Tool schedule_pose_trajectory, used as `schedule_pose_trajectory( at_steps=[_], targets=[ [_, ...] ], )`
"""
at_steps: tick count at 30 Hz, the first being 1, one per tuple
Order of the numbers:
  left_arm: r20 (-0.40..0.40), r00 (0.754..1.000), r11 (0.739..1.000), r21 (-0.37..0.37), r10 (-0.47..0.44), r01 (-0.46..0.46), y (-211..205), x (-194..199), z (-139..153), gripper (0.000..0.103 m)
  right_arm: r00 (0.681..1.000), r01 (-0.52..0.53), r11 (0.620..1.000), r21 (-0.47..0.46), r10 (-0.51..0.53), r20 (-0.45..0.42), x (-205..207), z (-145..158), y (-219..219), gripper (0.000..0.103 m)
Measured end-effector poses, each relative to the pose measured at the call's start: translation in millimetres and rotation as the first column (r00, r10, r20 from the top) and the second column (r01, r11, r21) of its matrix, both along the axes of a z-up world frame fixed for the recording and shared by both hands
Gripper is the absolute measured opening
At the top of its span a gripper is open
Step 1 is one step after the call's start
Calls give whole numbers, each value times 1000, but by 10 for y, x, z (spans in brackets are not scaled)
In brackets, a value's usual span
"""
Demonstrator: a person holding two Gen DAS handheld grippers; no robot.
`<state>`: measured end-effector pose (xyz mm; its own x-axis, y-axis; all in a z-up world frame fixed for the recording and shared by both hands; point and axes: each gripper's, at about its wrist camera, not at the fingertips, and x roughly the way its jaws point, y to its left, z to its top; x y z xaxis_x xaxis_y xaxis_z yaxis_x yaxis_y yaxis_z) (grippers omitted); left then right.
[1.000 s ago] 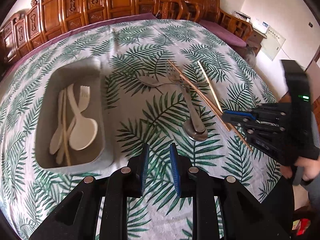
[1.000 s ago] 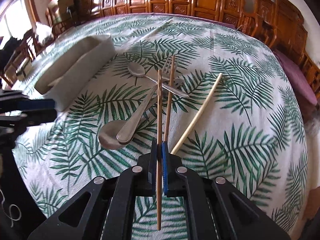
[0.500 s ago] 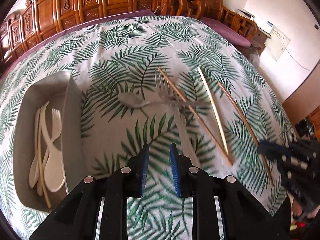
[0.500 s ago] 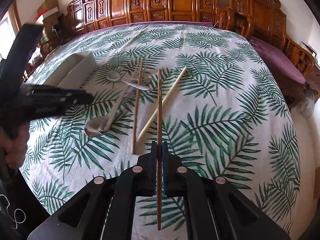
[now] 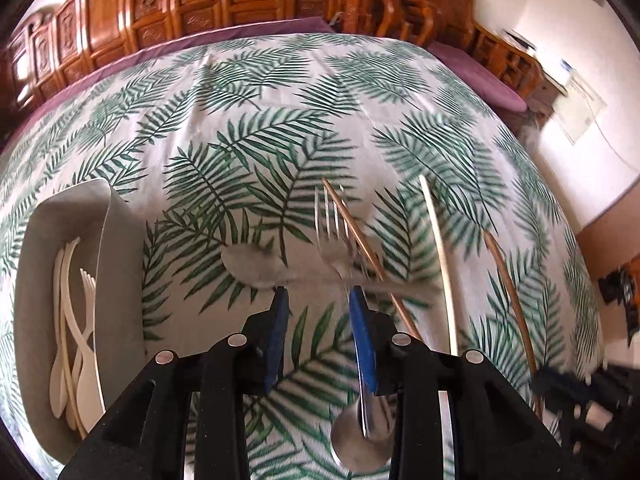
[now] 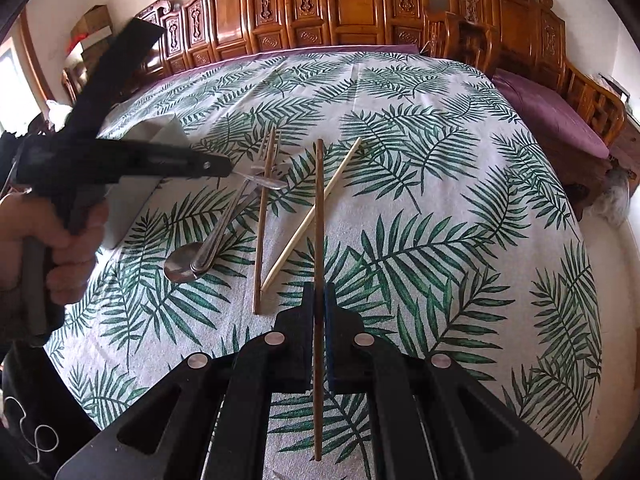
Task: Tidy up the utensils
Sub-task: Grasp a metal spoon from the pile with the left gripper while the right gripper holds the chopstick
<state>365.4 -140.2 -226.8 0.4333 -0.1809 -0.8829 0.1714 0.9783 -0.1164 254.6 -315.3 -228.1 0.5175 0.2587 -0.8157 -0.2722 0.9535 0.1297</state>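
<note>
My left gripper (image 5: 318, 300) hangs over the crossed metal cutlery, its jaws opening with only tablecloth between the blue pads. Just past its tips lie a small metal spoon (image 5: 248, 266) and a fork (image 5: 330, 224). A larger spoon's bowl (image 5: 360, 444) shows under the right finger. My right gripper (image 6: 319, 292) is shut on a brown chopstick (image 6: 319, 220), held off the cloth to the right of the pile. A second brown chopstick (image 6: 262, 232) and a pale chopstick (image 6: 316, 216) lie on the table. From the right wrist view the left gripper (image 6: 224, 168) points at the fork.
A grey tray (image 5: 116, 264) with several pale utensils (image 5: 76, 340) sits at the left. A hand (image 6: 60, 240) holds the left gripper's handle. Carved wooden chairs (image 6: 352, 8) ring the far edge of the palm-leaf tablecloth (image 6: 460, 200).
My left gripper has swung right, from beside the tray to over the metal cutlery, and its jaws have widened. My right gripper carried the brown chopstick rightward, clear of the pile.
</note>
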Motion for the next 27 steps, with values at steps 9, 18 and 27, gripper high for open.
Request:
schedule_pose_trajectory(
  at_steps=[9,18,27],
  targets=[
    [-77,990,993,7,120,-120,-41,287,-210,30,1000,-8,1000,-9,8,2,-7,10,27,6],
    [-70,991,990,91,111,-105,-43,135,-215,40,1000,-3,1000,10,2,13,-13,72,2,6],
    [-75,993,989,126,92,-82,16,-19,-241,40,1000,-11,1000,7,11,25,-39,118,32,6]
  ],
)
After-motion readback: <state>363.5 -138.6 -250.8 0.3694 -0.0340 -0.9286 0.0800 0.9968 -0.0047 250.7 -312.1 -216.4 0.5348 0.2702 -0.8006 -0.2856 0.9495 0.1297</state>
